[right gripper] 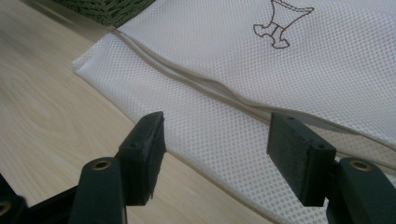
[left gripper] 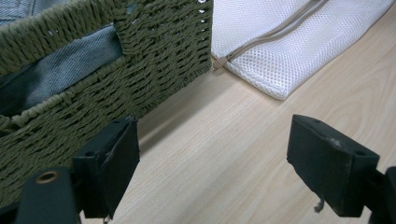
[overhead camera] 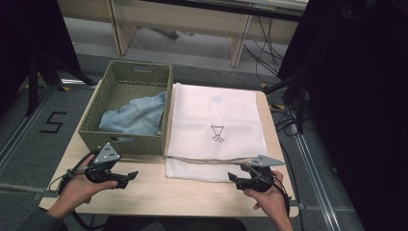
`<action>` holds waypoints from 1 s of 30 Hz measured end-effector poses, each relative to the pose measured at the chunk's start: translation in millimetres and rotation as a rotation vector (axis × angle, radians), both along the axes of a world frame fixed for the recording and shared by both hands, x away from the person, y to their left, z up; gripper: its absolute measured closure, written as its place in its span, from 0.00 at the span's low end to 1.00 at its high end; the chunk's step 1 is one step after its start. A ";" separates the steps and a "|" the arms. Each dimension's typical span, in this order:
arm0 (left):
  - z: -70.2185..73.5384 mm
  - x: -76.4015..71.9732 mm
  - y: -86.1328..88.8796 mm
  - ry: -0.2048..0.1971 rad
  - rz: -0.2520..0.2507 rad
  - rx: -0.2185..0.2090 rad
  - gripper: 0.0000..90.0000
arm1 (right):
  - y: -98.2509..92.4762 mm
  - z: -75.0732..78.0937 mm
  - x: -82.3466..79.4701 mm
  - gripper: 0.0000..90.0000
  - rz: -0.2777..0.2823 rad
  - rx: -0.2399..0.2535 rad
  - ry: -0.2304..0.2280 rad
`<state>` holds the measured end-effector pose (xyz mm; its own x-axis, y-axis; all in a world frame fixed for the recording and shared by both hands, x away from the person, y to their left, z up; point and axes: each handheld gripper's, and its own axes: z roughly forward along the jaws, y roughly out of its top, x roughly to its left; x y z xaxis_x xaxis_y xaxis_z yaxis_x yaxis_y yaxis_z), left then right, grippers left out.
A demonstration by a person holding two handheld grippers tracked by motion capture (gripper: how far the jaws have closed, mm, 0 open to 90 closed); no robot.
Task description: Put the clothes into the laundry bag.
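Both claws empty, jaws apart. Left claw [overhead camera: 126, 178] hovers low over the desk [overhead camera: 144, 192], just before the near wall of the basket [overhead camera: 96, 139], nothing between its jaws. Right claw [overhead camera: 236, 179] sits at the near edge of the mesh bag [overhead camera: 216, 110], jaws wide, aimed at the strip below the zip; pads not on the cloth yet.

Progress, my read: v. early. Jeans [overhead camera: 137, 115] are bunched in the basket, bag lies flat on the desk just right of the basket, touching or nearly so. Looks like the work is bagging the jeans. Left to do: open the bag, lift the jeans out, stuff them in, zip up. None of that is done yet.

Views differ: high view gives the whole layout, both hands, and the jeans' place in the basket. Left gripper view gives the zip end [left gripper: 223, 60] at the bag corner [left gripper: 275, 88] next to the basket wall [left gripper: 140, 60], plus jeans through the handle gap. Right gripper view shows the zip line [right gripper: 201, 86] gaping slightly on the right, w/ the printed logo [right gripper: 280, 23] above it; can't tell how far it's unzipped.
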<state>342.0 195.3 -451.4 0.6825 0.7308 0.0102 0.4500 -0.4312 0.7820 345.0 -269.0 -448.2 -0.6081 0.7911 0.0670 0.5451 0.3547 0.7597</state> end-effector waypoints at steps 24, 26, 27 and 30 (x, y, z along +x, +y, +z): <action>-1.3 0.6 0.2 0.003 -0.003 0.009 0.19 | -25.7 -10.0 34.6 0.43 -0.070 -0.212 0.010; -2.0 0.3 0.1 0.004 -0.001 0.004 0.19 | -24.8 -12.2 39.7 0.44 -0.084 -0.215 0.019; -2.0 0.3 0.1 0.004 -0.001 0.004 0.19 | -26.2 -12.8 43.0 0.44 -0.075 -0.237 0.016; -2.2 0.1 0.5 0.010 -0.001 0.009 0.19 | -30.8 -15.8 51.4 0.45 -0.083 -0.277 0.006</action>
